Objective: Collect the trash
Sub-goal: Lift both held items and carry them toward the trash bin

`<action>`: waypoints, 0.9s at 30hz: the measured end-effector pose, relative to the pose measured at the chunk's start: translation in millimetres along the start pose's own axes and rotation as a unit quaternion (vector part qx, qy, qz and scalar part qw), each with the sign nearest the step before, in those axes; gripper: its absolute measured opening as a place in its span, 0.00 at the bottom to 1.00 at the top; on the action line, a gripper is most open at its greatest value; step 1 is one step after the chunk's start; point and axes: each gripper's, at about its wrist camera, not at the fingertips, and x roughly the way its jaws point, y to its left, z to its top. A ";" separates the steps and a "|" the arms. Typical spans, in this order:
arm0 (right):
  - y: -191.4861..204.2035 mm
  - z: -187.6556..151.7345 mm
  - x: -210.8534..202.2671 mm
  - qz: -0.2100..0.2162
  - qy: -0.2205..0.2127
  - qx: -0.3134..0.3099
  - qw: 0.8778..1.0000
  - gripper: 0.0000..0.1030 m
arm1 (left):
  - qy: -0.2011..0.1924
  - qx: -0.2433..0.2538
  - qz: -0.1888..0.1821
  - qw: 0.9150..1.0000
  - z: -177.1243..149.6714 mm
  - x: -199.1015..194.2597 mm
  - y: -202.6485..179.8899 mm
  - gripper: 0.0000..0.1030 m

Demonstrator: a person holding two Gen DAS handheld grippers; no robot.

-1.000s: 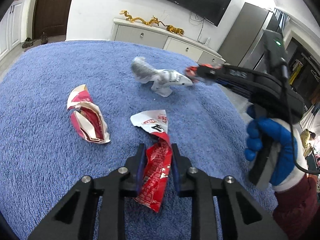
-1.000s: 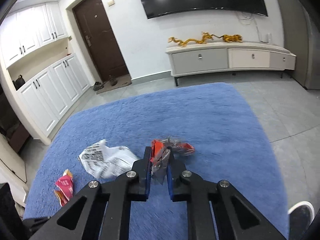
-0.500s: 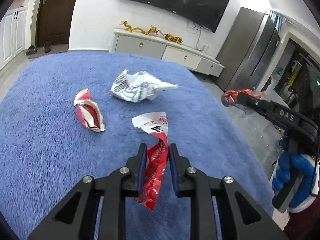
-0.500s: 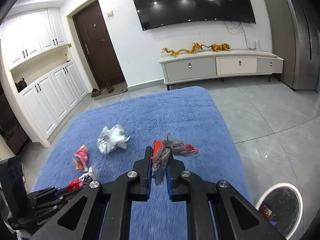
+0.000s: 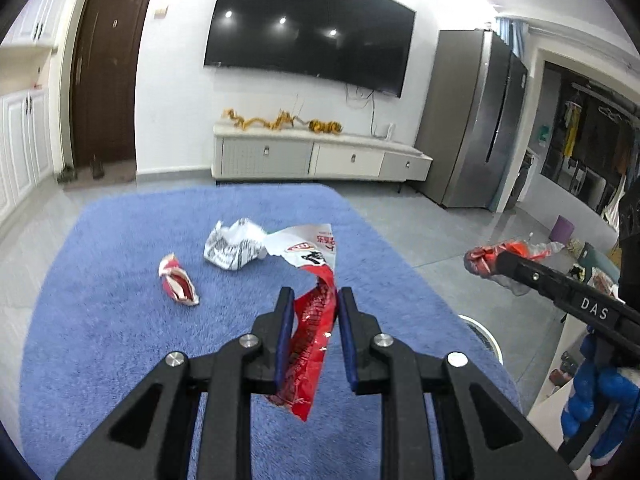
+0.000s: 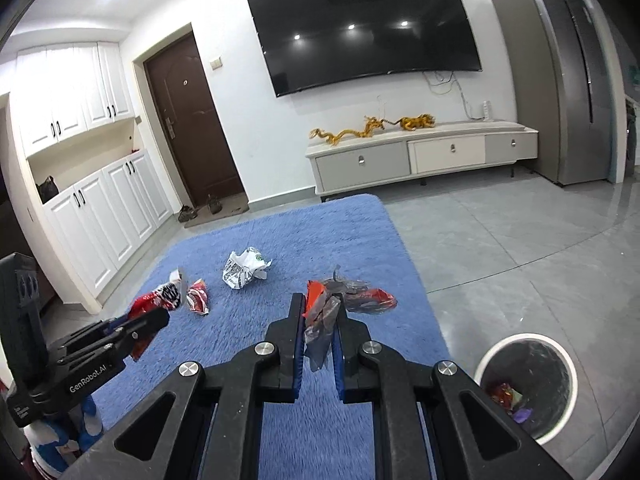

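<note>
My left gripper (image 5: 314,300) is shut on a long red and white snack wrapper (image 5: 310,320), held high above the blue rug (image 5: 120,340). My right gripper (image 6: 318,306) is shut on a crumpled red and grey wrapper (image 6: 344,300), also lifted; it shows at the right of the left wrist view (image 5: 486,260). On the rug lie a crumpled white printed wrapper (image 5: 234,246) and a small red and white wrapper (image 5: 178,282). A white trash bin (image 6: 528,384) with some trash inside stands on the tiles, low right of my right gripper.
The rug lies on grey floor tiles (image 6: 500,240). A white TV cabinet (image 6: 420,156) stands at the far wall under a TV, a brown door (image 6: 192,128) and white cupboards (image 6: 100,216) to the left, and a grey fridge (image 6: 568,80) to the right.
Both grippers have risen well above the rug with their wrappers. The right gripper has swung toward the rug's right edge, and the trash bin has come into its view.
</note>
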 end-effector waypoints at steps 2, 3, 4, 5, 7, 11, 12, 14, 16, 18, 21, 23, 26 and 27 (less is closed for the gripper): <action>-0.9 -1.3 -10.7 -0.003 -0.007 0.001 1.000 0.11 | -0.012 0.011 0.002 1.000 0.5 -12.4 -11.7 0.20; -0.9 -1.7 -15.3 -0.005 -0.010 0.001 1.000 0.11 | -0.019 0.018 0.005 1.000 -0.2 -19.4 -17.5 0.20; -0.7 -1.9 -20.1 -0.006 -0.013 0.000 1.000 0.11 | -0.024 0.023 0.007 0.999 -0.1 -23.8 -22.5 0.20; 0.0 -2.9 -24.6 -0.007 -0.016 0.000 1.000 0.11 | -0.030 0.030 0.009 0.999 0.1 -30.1 -28.3 0.20; 0.9 -6.0 -33.1 -0.009 -0.021 -0.001 1.000 0.11 | -0.037 0.039 0.011 0.998 -0.1 -37.2 -35.9 0.20; 1.6 -8.8 -43.6 -0.014 -0.026 -0.001 1.000 0.11 | -0.045 0.049 0.010 0.998 -2.6 -48.1 -46.4 0.20; 0.9 -10.1 -45.9 -0.015 -0.028 -0.001 1.000 0.11 | -0.045 0.051 0.010 0.998 -3.1 -48.9 -48.5 0.20; -0.5 -12.3 -50.6 -0.016 -0.030 0.001 0.999 0.11 | -0.046 0.055 0.009 0.997 -4.0 -51.2 -51.7 0.20; -1.5 -13.5 -54.4 -0.018 -0.033 0.003 0.999 0.11 | -0.047 0.059 0.010 0.997 -6.0 -54.3 -56.7 0.20; -1.2 -16.4 -58.8 -0.020 -0.035 0.005 0.999 0.11 | -0.048 0.062 0.011 0.997 -5.4 -55.8 -59.8 0.20; -4.7 -18.5 -60.8 -0.026 -0.037 0.008 0.999 0.11 | -0.048 0.066 0.012 0.997 -4.4 -52.9 -61.9 0.20; -9.6 -19.5 -62.8 -0.029 -0.039 0.013 0.999 0.11 | -0.046 0.069 0.012 0.996 -5.0 -48.8 -66.5 0.20; -19.1 -20.0 -64.0 -0.037 -0.041 0.023 0.998 0.11 | -0.040 0.075 0.015 0.996 -6.1 -42.4 -71.3 0.20; -20.2 -20.6 -63.6 -0.039 -0.042 0.025 0.998 0.11 | -0.037 0.077 0.015 0.996 -5.9 -39.8 -73.1 0.20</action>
